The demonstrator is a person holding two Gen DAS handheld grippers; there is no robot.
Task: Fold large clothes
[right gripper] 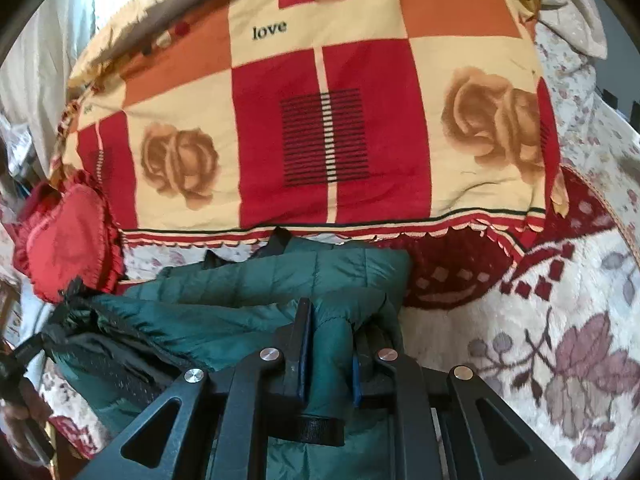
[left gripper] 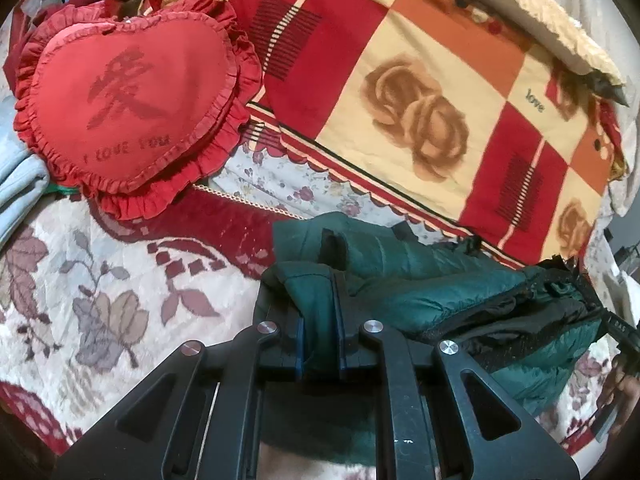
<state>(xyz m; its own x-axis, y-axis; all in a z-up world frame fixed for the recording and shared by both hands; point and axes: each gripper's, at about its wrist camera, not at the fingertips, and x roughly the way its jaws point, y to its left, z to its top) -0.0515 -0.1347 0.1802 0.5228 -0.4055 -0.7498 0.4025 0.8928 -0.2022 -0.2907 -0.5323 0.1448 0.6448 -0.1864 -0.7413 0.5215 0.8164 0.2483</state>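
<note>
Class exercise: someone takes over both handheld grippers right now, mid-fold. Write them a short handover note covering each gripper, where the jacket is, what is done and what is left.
Left gripper: shut on an edge of the green puffer jacket.
Right gripper: shut on another bunched part of the same jacket.
Jacket: lifted and bunched between the two grippers over the floral blanket, just short of the folded rose-print quilt; the red heart pillow lies to one side.
Done: both grips are taken.
Left: lay the jacket down flat and finish the fold; no neat fold shows yet.
</note>
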